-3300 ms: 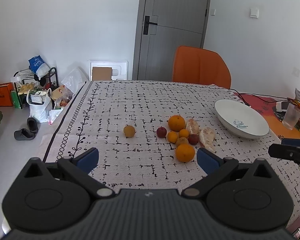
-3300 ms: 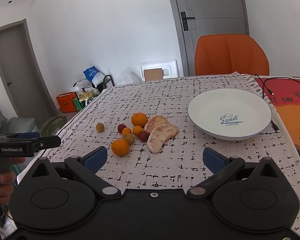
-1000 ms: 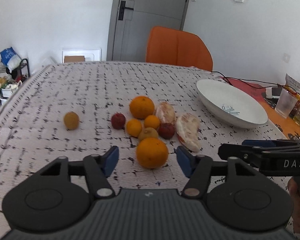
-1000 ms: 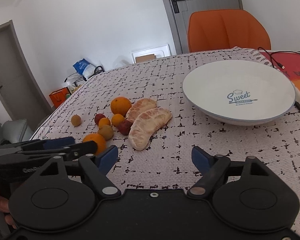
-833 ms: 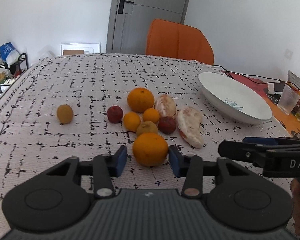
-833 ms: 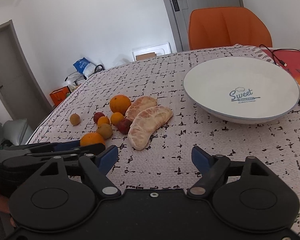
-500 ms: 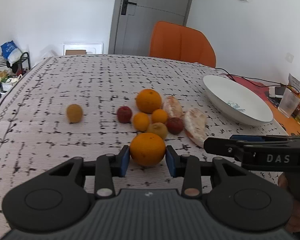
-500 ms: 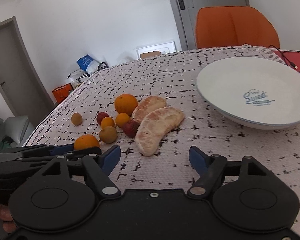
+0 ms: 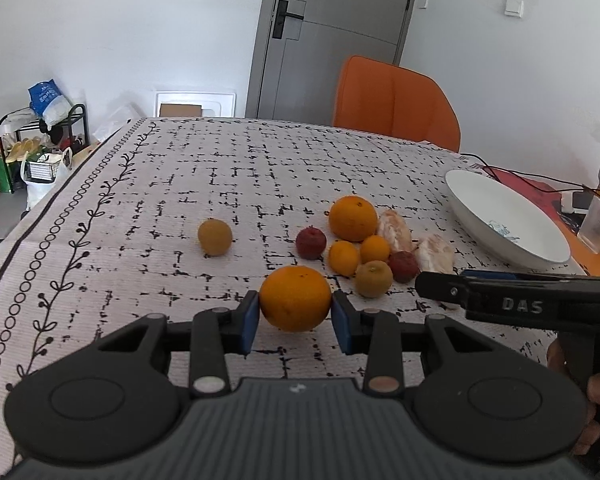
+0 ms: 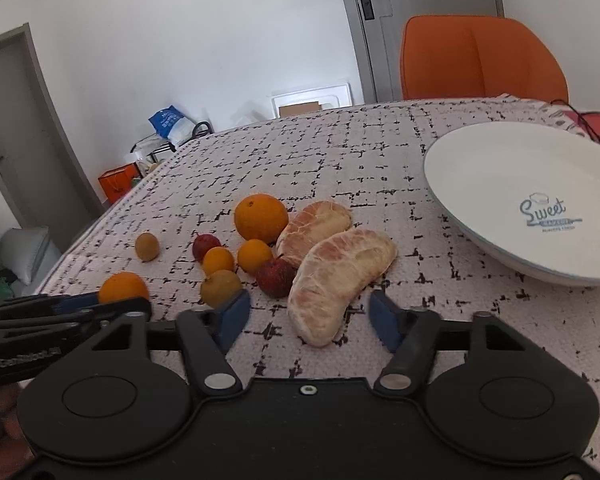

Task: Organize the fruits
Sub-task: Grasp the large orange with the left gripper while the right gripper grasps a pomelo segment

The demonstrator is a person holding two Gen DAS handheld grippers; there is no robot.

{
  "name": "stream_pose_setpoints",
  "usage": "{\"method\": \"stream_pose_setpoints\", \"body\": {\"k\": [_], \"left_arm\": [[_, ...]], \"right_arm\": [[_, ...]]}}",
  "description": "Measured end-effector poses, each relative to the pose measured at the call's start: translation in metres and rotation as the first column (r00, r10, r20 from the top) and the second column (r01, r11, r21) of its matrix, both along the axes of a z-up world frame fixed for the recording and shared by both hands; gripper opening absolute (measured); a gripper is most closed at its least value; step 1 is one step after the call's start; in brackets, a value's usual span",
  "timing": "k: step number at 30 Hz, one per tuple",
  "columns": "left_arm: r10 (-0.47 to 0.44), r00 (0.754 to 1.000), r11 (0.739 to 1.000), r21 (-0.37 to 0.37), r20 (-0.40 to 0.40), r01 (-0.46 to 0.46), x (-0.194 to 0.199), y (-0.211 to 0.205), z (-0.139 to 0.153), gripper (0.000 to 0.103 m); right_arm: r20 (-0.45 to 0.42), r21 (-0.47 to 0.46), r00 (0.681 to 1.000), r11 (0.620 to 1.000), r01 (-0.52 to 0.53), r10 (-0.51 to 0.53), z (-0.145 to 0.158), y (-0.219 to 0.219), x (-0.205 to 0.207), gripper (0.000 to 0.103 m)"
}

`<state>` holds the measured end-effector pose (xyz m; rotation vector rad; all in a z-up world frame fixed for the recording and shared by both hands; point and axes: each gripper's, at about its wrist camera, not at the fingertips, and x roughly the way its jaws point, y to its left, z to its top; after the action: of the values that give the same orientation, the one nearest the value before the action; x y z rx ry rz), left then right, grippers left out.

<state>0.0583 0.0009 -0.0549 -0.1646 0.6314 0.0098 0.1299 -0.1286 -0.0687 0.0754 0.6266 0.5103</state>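
Observation:
My left gripper [image 9: 296, 320] is shut on a large orange [image 9: 295, 298], its blue pads pressing both sides just above the patterned tablecloth. The same orange [image 10: 123, 286] shows at the left of the right wrist view. My right gripper [image 10: 310, 318] straddles the near end of a peeled pomelo segment [image 10: 340, 276]. Its jaws are closing, and the pads stand clear of the flesh. A second segment [image 10: 316, 226], another large orange [image 10: 261, 218] and several small orange, red and brownish fruits cluster behind. The empty white bowl [image 10: 500, 184] sits at the right.
A lone yellow-brown fruit [image 9: 215, 237] lies apart to the left of the cluster. An orange chair [image 9: 396, 104] stands behind the table. A clear cup [image 9: 598, 226] and cables lie beyond the bowl on a red mat. The table's left edge drops to the floor.
The left jaws closed onto the large orange. The right gripper moved forward to the near pomelo segment and its jaws narrowed around it.

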Motion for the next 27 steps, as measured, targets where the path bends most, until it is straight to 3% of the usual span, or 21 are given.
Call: {"method": "stream_pose_setpoints", "body": {"k": [2, 8, 21, 27], "left_arm": [[-0.001, 1.000, 1.000, 0.005, 0.002, 0.001, 0.000, 0.000, 0.001, 0.037], [-0.005, 1.000, 1.000, 0.009, 0.001, 0.005, 0.001, -0.003, 0.001, 0.037], [-0.016, 1.000, 1.000, 0.005, 0.016, 0.016, 0.000, -0.010, 0.006, 0.037], [-0.009, 1.000, 1.000, -0.001, 0.022, 0.010, -0.003, -0.007, 0.006, 0.037]], "right_arm": [[0.011, -0.025, 1.000, 1.000, 0.013, -0.012, 0.000, 0.002, 0.001, 0.036], [-0.001, 0.013, 1.000, 1.000, -0.006, 0.006, -0.001, -0.013, -0.001, 0.029], [-0.030, 0.019, 0.998, 0.998, -0.058, 0.059, -0.001, -0.036, -0.025, 0.029], [-0.043, 0.015, 0.998, 0.998, -0.053, 0.053, 0.003, -0.040, -0.027, 0.045]]}}
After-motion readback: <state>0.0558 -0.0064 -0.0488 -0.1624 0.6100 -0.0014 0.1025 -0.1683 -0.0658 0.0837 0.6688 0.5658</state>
